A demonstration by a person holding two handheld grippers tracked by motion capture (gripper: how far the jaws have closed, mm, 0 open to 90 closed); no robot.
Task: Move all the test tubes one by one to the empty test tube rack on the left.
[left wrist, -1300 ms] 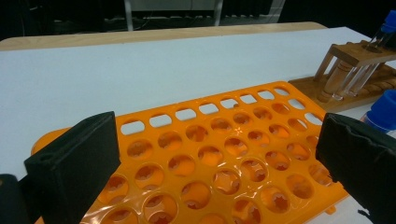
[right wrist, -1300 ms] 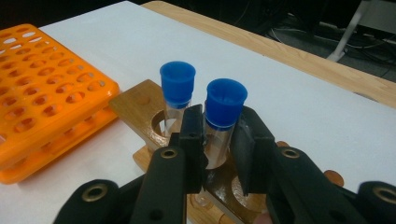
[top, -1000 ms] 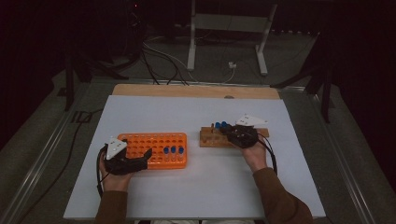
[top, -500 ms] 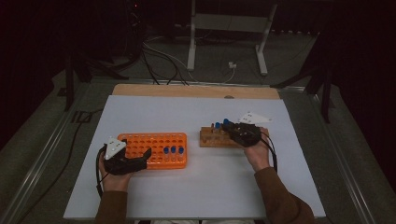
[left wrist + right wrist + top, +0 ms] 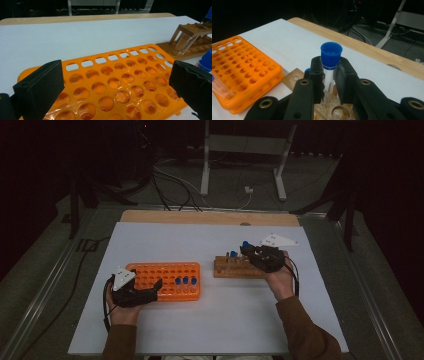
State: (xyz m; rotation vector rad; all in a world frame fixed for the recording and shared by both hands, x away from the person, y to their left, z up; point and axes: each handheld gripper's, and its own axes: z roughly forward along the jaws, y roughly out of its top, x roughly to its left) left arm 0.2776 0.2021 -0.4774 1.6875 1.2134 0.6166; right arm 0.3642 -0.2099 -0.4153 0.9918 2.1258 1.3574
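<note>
Right tongs risen, clamping clear blue-capped tube above wooden rack.

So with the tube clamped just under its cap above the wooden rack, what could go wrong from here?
1. The right tongs pinch the clear tube near its blue cap; the long free end could swing and knock the wooden rack.
2. The smooth tube might slip through the pads.
3. The left tongs stand open over the orange rack, so a bump could shift it.
</note>
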